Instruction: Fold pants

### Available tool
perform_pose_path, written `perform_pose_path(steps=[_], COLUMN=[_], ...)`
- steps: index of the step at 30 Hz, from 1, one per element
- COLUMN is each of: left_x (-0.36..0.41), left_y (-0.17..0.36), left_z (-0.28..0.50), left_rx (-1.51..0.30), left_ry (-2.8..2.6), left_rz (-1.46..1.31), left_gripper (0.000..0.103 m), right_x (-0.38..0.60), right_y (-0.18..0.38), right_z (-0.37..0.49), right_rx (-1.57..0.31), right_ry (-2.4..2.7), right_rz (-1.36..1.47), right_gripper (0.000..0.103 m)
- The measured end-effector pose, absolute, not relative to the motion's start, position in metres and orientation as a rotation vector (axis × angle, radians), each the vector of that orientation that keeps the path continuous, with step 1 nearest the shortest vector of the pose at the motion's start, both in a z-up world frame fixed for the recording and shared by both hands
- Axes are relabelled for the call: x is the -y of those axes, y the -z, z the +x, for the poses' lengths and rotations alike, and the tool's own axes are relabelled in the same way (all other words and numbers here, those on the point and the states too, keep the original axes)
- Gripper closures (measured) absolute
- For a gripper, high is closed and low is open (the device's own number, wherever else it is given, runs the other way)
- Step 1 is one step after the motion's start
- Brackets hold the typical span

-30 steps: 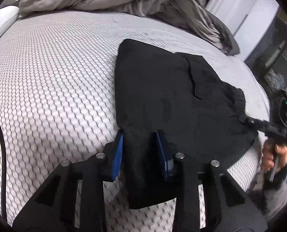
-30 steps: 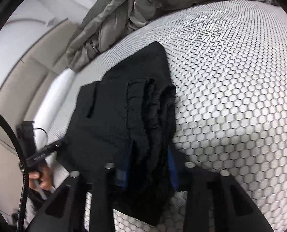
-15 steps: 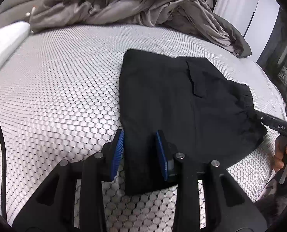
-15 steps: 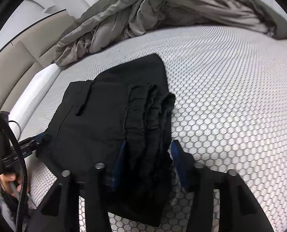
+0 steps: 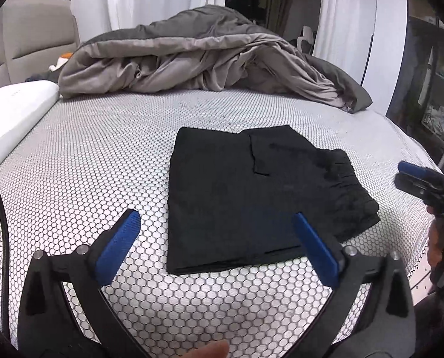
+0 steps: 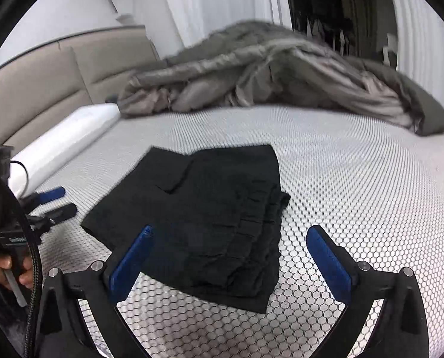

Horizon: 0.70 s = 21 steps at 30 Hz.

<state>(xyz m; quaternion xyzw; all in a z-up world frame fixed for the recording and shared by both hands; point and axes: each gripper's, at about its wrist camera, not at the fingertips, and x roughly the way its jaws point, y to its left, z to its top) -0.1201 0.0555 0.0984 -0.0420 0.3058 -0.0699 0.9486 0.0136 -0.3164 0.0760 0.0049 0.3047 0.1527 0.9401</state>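
Pants (image 5: pixel 251 200) are lying folded on the bed (image 5: pixel 102 161), free of both tools. Left hand-held gripper (image 5: pixel 213 238) and right hand-held gripper (image 6: pixel 230 253) have just been opening, nothing between them (both gaping). Risk: a low finger (image 6: pixel 132 256) snagging the stacked waistband while retreating, dragging folds apart.

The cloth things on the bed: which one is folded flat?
The black pants, a neat flat rectangle near the grippers. The grey blanket is bunched in a rumpled heap at the far side.

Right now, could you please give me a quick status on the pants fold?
Both claws, left and right, just opened, nothing between them. Black pants folded flat on the bed. Rumpled duvet behind, clear of them.
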Motion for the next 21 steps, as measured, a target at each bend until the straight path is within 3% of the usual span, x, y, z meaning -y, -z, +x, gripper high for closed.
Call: perform_pose_path(steps=[21], left_x=[-0.053], left_y=[-0.088], left_z=[-0.11], left_rx=[-0.584], left_ry=[0.096], left_rz=[-0.046], left_gripper=[0.001], right_x=[0.308], right_y=[-0.07], right_z=[-0.01], right_rx=[-0.531], right_ry=[-0.305], right_rz=[-0.031], right_gripper=[0.0])
